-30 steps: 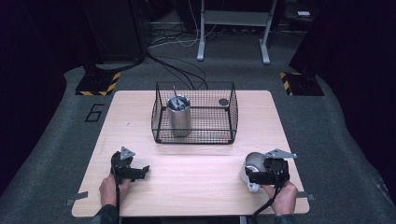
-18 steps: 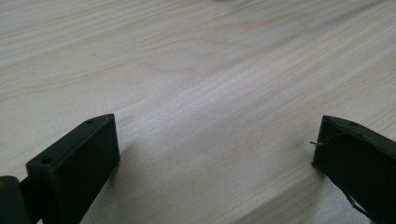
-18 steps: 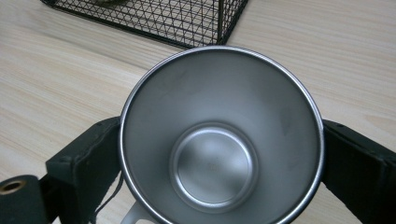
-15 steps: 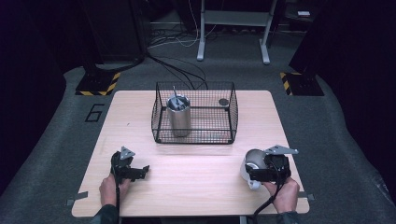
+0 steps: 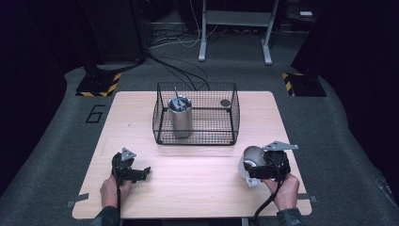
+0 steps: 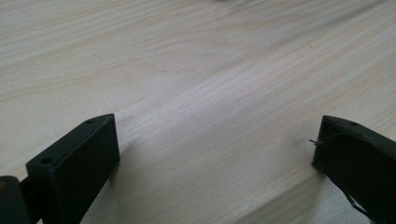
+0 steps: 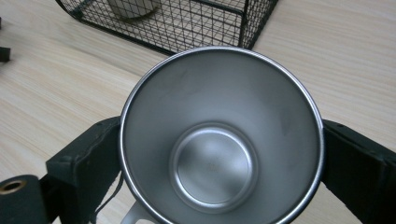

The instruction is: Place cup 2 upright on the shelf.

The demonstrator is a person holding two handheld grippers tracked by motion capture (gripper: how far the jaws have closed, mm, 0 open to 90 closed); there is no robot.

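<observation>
Right gripper view shows me the metal cup [image 7: 222,140] up close. I look straight down into its shiny inside and see the round bottom. My right hand-held gripper [image 7: 219,172] is clamped on the cup, with one black jaw pressed on each side of it. A small pale handle pokes out under the rim at the bottom of the picture. The wire basket [image 7: 187,23] is just past the cup, farther from me, with bare wood between them.

From the high view, the cup [image 5: 251,157] lies tipped over in my right hand-held gripper [image 5: 263,170], near the front right corner of the basket [image 5: 196,141]. It is close to the basket but not touching it. My right hand [image 5: 282,188] holds the hand-held gripper from behind.

Inside the basket, a tall metal tumbler [image 5: 179,117] stands up straight on the left side. A thin stick thing leans out of its top; I cannot tell what it is. A small dark round thing [image 5: 226,102] lies in the far right corner of the basket.

My left hand-held gripper [image 5: 134,173] sits well away from the basket, toward the front left of the surface [image 5: 197,188]. My left hand [image 5: 110,190] holds it. In the left gripper view its jaws are wide apart, with just light wood [image 6: 210,93] between them.
</observation>
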